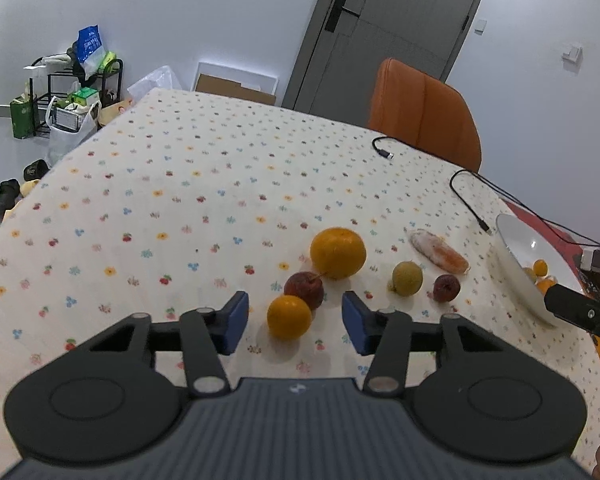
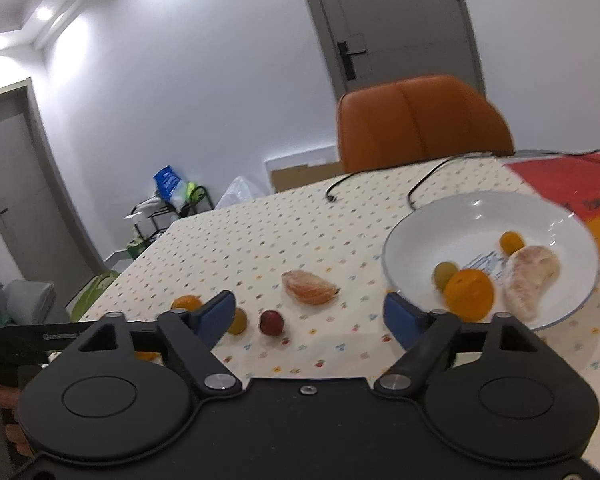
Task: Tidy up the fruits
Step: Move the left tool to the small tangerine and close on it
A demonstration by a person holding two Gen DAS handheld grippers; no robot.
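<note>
Fruit lies loose on the flower-dotted cloth of the desk [image 1: 148, 184]: six pieces, with four more in the white round bowl [image 2: 460, 216]. Left claw [image 1: 295, 320] stands part open and empty around the small orange [image 1: 289, 317], probably the pickup; next it must close. Right claw [image 2: 310, 312] gapes empty.

The counter [image 1: 180, 200] wears a cream cloth dotted with small red, blue and yellow flowers and cherries. On it lie a large orange [image 1: 338, 253], a small orange [image 1: 289, 317], two dark red fruits [image 1: 304, 290] [image 1: 446, 288], a yellow-green fruit [image 1: 407, 277] and a pale, orange-tinged peeled segment [image 1: 438, 255]. The bowl [image 2: 428, 224] is white with a thin blue rim, the chair [image 2: 420, 124] burnt orange, and the jaws carry blue pads on black arms.
</note>
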